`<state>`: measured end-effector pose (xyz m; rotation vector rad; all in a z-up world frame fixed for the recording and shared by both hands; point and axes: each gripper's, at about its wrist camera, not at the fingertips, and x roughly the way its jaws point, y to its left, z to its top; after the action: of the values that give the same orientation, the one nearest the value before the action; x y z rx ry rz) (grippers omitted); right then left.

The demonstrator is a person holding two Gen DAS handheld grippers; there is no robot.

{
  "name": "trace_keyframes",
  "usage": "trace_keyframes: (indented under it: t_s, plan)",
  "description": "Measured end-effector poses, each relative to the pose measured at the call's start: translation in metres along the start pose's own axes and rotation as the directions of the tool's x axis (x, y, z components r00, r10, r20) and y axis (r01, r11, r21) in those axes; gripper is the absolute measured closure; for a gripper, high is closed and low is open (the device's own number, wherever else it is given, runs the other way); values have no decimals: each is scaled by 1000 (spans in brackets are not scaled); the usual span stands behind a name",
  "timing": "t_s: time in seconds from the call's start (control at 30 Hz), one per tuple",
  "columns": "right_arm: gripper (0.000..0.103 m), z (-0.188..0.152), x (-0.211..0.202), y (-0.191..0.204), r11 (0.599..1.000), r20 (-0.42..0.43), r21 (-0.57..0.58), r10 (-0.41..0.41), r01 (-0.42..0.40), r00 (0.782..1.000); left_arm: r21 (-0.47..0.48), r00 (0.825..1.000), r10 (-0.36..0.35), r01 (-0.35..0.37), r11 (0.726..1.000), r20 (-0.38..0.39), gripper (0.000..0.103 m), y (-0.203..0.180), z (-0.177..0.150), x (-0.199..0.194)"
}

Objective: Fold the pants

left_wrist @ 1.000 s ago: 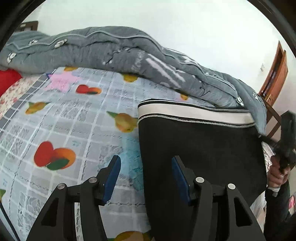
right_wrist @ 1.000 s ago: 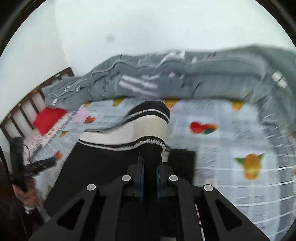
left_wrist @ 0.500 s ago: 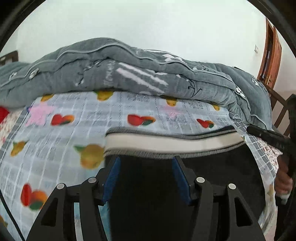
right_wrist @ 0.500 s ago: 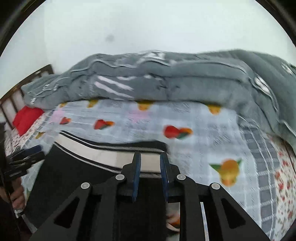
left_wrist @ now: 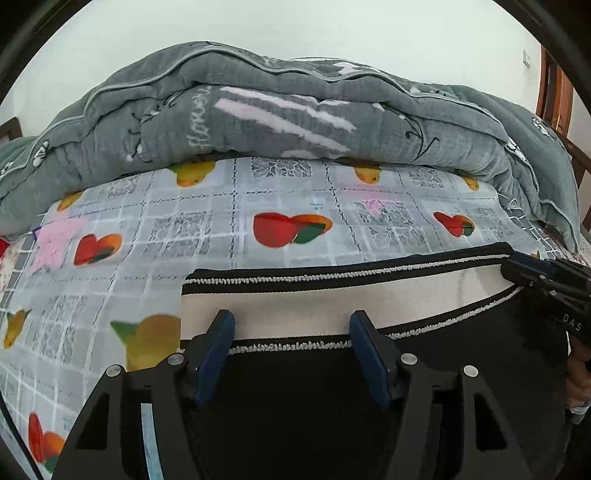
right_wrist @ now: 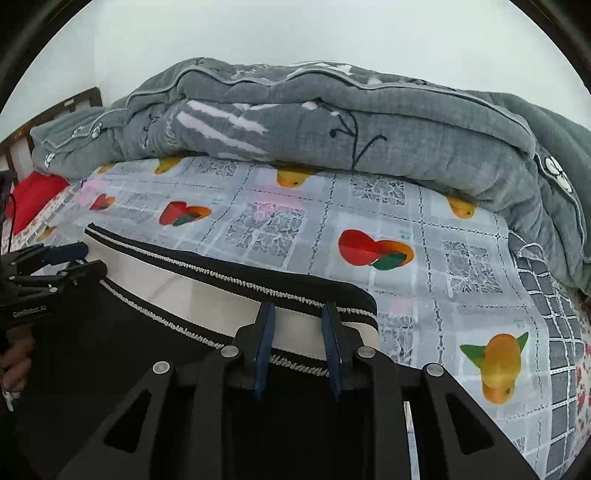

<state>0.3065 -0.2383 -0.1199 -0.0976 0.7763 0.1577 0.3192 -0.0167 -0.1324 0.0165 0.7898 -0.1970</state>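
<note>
Nearest you, your left gripper (left_wrist: 291,326) has its jaws spread wide over the black pants (left_wrist: 295,398), blue pads either side of the cloth and pinching nothing. Your right gripper (right_wrist: 297,312) stands parted too, more narrowly, its tips just over the waistband (right_wrist: 229,295) near the band's right corner, nothing clamped between them. The pants lie flat on the near part of the bedsheet (left_wrist: 229,206), white waistband with black trim running left to right at their far edge. Beyond the band the fruit-print sheet stretches bare, then the grey quilt (left_wrist: 295,118) is heaped along the far side against the white wall (left_wrist: 295,26). A red pillow (right_wrist: 31,197) shows at the far left, by the wooden bed frame (right_wrist: 55,109)
</note>
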Motion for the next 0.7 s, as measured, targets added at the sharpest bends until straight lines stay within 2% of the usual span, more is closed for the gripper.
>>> trace_keyframes:
  t_s: [0.5,0.7]
  plan:
    - [77,18,25,-2,999,20,-27,-34,34,999,16,999,53,-53,998,15,38,-2,18,24]
    - [76,21,30,-9,1000,27,-1,-2,2,1000,0,999,38,-38,999,16,37,0,22,29]
